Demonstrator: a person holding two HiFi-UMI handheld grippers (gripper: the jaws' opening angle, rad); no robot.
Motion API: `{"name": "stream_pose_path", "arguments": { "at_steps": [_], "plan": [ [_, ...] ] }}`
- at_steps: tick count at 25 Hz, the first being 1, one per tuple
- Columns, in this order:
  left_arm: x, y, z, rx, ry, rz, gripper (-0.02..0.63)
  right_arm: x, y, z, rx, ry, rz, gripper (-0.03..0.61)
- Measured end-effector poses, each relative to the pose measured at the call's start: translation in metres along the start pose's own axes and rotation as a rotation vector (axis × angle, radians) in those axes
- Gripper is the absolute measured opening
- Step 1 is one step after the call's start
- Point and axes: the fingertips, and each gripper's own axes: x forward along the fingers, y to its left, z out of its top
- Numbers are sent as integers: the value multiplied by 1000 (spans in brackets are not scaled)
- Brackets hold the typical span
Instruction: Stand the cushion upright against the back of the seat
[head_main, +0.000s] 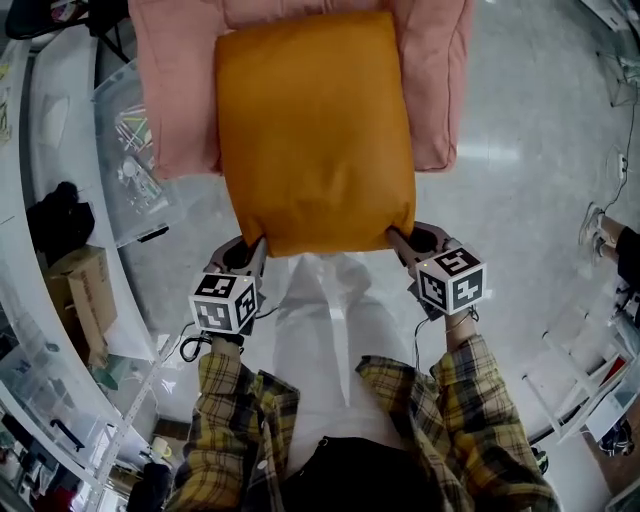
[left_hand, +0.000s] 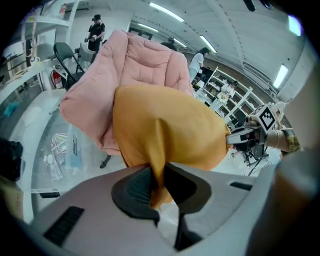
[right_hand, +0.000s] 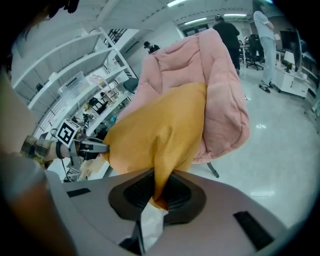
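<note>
Left gripper (head_main: 253, 252), right gripper (head_main: 400, 240) each clamped on corner fabric of cushion (head_main: 315, 130) (thin pinch); risk: fabric slips free, cushion drops short of seat (head_main: 170, 90).

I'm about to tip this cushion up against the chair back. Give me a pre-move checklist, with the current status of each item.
1. Left gripper shut on the orange cushion's near corner: ok.
2. Right gripper shut on the other near corner: ok.
3. Cushion centred before the pink chair: ok.
4. Seat under the cushion free of clutter: cannot tell, it is hidden.
5. Cushion upright against the chair back: not ok, not yet done.
</note>
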Motion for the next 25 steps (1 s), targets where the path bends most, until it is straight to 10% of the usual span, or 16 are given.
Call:
{"name": "stream_pose_path", "arguments": {
  "at_steps": [25],
  "plan": [
    [-178,-97,188,83,-272,150,48,-171,45,152,207,-245,149,48]
  ]
}}
